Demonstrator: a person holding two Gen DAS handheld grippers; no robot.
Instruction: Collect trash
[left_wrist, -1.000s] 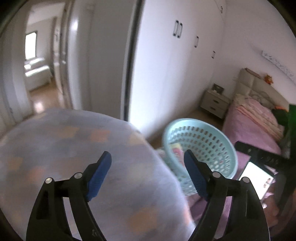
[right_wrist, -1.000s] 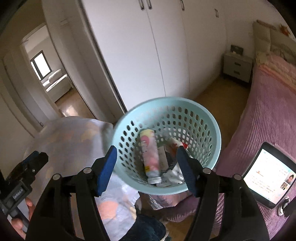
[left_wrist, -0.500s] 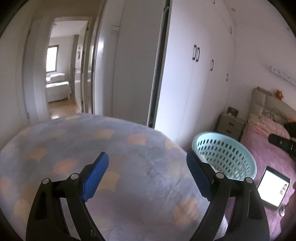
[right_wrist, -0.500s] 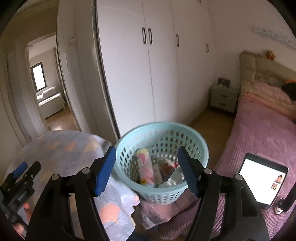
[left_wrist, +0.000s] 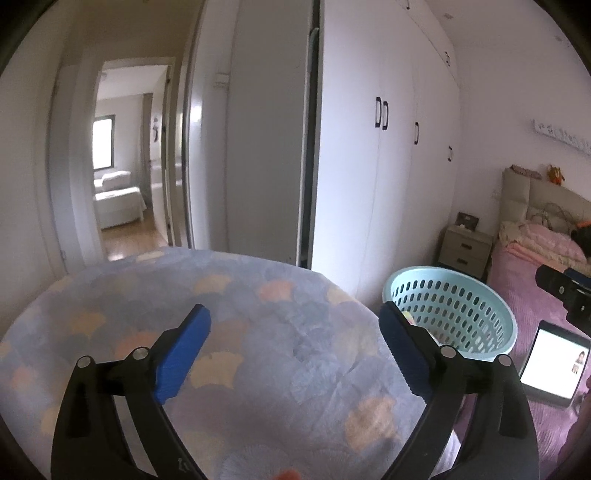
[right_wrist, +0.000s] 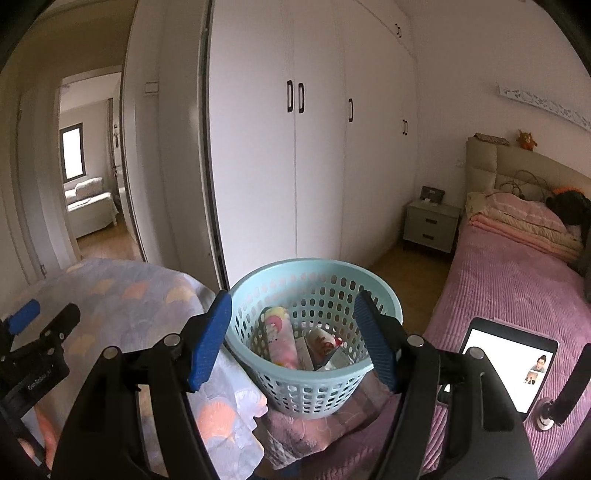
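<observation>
The turquoise perforated basket (right_wrist: 314, 332) stands at the near corner of the pink bed (right_wrist: 517, 288), on a bunched pink cloth, just beside the blue patterned quilt (right_wrist: 140, 295). It holds the collected trash — a pink printed tube-shaped pack (right_wrist: 282, 341) leaning on the left wall, and crumpled wrappers and small cartons (right_wrist: 325, 350) at the bottom.

The right hand-held gripper (right_wrist: 295, 338) hangs above the basket mouth, jaws wide, holding nothing. The left hand-held gripper (left_wrist: 295, 345) is over the quilt (left_wrist: 221, 332), jaws likewise wide and empty; from there the basket (left_wrist: 448, 314) lies to its right.

Handling estimate: the basket is thin plastic, light, and moderately stiff — the wall likely flexes under a hard pinch. Grasp at the rolled rim, one finger inside and one outside. The contents are light, soft and possibly slick; keep the basket upright, since its cloth footing appears unstable. A lit tablet (right_wrist: 513, 362) rests on the bed near the basket.
</observation>
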